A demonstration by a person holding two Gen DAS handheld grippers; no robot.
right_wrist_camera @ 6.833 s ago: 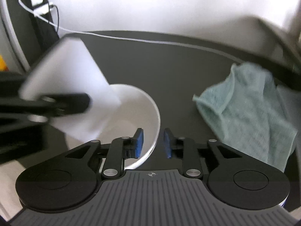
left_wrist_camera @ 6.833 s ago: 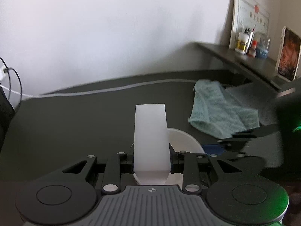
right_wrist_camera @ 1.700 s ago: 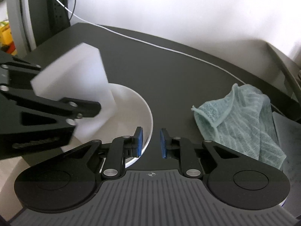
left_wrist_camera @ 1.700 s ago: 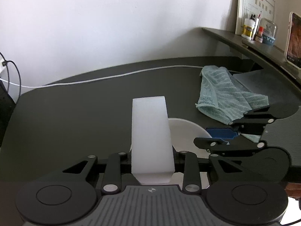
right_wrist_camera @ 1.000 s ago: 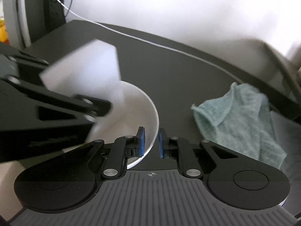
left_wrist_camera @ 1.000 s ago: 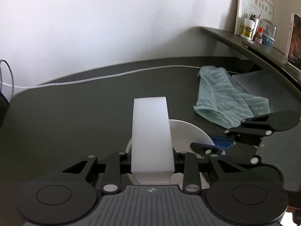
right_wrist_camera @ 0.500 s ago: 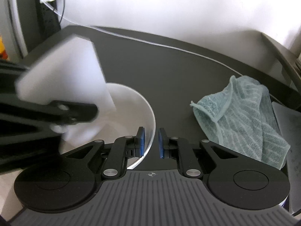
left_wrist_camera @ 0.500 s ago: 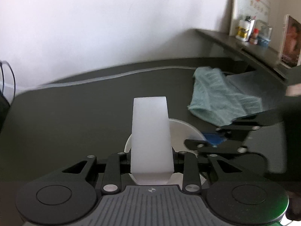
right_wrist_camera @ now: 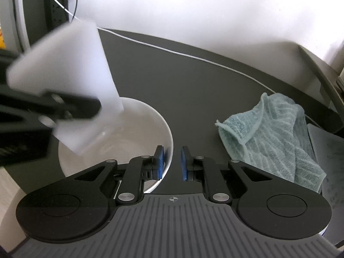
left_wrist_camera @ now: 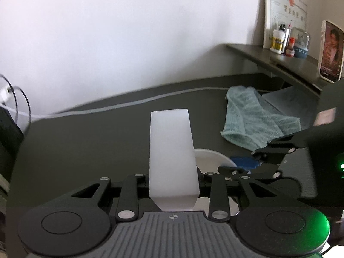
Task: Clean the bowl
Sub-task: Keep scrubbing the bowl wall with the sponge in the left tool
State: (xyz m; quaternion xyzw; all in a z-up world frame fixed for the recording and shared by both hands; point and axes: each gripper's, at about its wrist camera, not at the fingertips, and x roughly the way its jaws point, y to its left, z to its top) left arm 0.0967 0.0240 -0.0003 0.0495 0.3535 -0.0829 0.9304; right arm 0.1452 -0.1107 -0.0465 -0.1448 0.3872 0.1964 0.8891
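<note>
Bowl (right_wrist_camera: 129,129) sits near the table's (right_wrist_camera: 172,75) front-left edge; bare dark tabletop lies open behind it, up to a white cable (right_wrist_camera: 193,57). Towel (right_wrist_camera: 268,135) is crumpled well to the bowl's right. Right gripper (right_wrist_camera: 172,159) pinches the bowl's right rim, one blue pad inside, one outside. Left gripper (left_wrist_camera: 173,185) is clamped on a white sponge (left_wrist_camera: 172,150), tilted into the bowl's left side, blurred. Bowl is white, glossy, upright. Shelf (left_wrist_camera: 279,62) with small bottles stands beyond the towel, against a white wall.
</note>
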